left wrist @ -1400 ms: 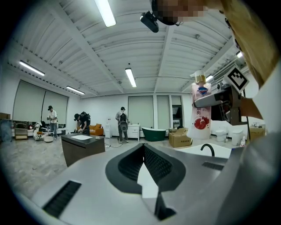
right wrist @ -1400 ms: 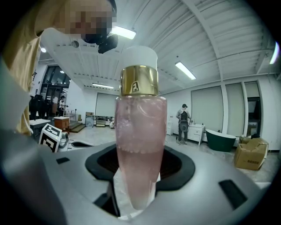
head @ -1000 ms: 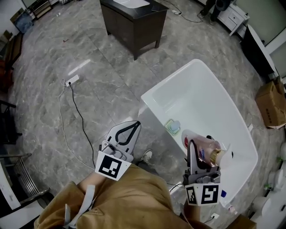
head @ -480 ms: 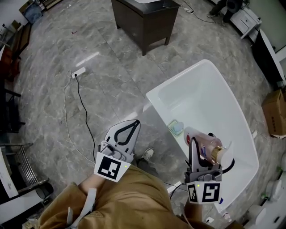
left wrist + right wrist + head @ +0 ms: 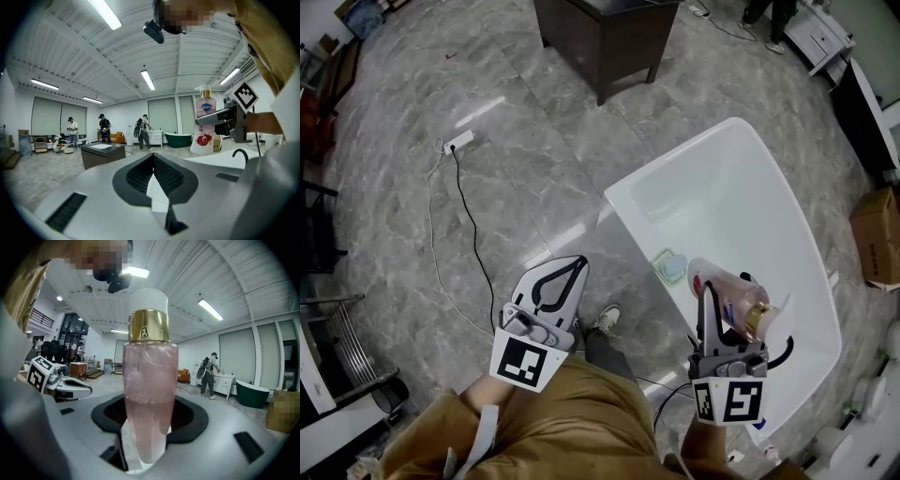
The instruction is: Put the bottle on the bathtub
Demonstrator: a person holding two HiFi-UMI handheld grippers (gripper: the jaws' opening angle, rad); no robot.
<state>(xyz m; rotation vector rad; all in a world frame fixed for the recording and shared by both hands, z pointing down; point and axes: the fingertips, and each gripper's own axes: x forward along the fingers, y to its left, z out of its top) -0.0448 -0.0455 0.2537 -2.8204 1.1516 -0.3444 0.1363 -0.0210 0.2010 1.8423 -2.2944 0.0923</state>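
Note:
A clear pink bottle (image 5: pixel 733 291) with a gold collar and white cap lies across my right gripper (image 5: pixel 719 314), which is shut on it. It hangs over the near rim of the white bathtub (image 5: pixel 741 192). In the right gripper view the bottle (image 5: pixel 149 394) stands upright between the jaws and fills the middle. The left gripper view catches the same bottle (image 5: pixel 204 123), label with red fruit, held by the right gripper (image 5: pixel 224 123). My left gripper (image 5: pixel 570 270) hovers over the floor left of the tub, shut and holding nothing.
A small green and blue soap dish (image 5: pixel 669 267) sits on the tub's near rim. A dark cabinet (image 5: pixel 600 37) stands farther off. A power strip with cable (image 5: pixel 457 142) lies on the marble floor. A cardboard box (image 5: pixel 877 234) is at right. Several people (image 5: pixel 143 133) stand in the distance.
The head camera has shifted a little. The right gripper still holds the bottle over the tub's near rim, and the left gripper has barely moved.

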